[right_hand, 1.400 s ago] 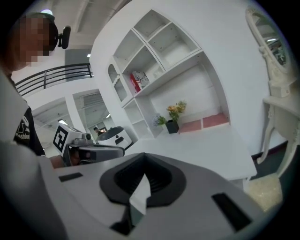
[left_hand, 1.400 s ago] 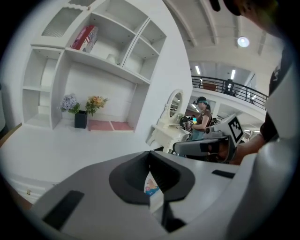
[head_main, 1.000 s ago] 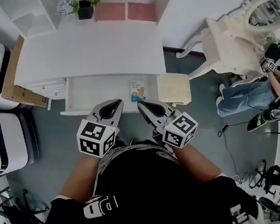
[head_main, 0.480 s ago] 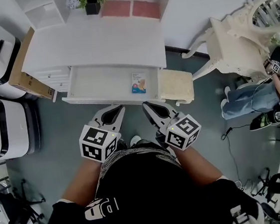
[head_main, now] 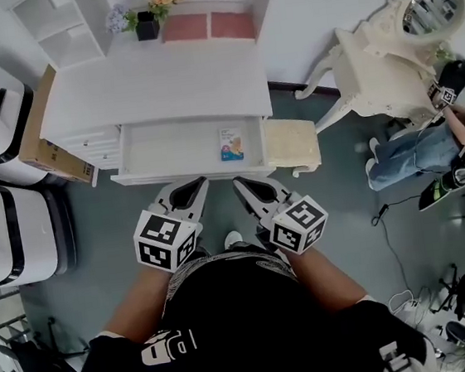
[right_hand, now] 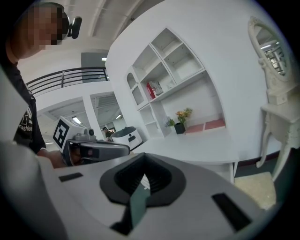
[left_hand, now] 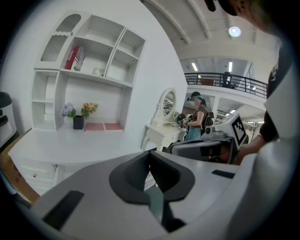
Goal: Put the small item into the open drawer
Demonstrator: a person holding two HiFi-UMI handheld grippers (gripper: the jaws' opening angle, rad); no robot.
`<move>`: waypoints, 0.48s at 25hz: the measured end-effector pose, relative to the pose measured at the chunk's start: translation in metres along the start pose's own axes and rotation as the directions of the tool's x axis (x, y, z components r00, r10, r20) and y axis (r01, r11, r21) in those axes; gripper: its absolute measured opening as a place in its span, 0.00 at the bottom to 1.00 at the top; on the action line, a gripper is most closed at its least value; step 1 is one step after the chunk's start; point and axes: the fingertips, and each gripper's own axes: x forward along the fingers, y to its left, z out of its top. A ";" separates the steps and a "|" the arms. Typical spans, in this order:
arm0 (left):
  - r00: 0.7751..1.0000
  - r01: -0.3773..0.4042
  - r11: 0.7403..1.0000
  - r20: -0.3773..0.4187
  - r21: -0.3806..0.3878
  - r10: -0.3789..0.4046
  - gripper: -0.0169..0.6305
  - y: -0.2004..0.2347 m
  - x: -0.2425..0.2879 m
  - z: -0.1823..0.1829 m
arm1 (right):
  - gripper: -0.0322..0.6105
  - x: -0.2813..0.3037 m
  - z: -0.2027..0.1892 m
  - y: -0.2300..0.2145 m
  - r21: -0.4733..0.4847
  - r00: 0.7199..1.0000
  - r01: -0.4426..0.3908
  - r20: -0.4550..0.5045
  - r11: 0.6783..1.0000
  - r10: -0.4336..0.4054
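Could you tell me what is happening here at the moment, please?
A person stands at a white desk, holding a gripper in each hand. The left gripper and right gripper are both shut and empty, held side by side just in front of the open drawer. A small colourful item lies inside the drawer near its right end, so the placing looks done.

The open drawer (head_main: 174, 148) is bare left of the small item (head_main: 230, 144). A cushioned stool (head_main: 292, 144) crowds its right end.

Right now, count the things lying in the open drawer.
1: a small packet lies near the right end of the drawer. Nothing else shows inside.
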 end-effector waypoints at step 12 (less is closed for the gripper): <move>0.999 0.029 0.999 -0.014 0.027 -0.028 0.05 0.046 -0.037 -0.003 | 0.06 0.044 0.001 0.030 -0.002 0.998 0.062 -0.006 0.998 -0.062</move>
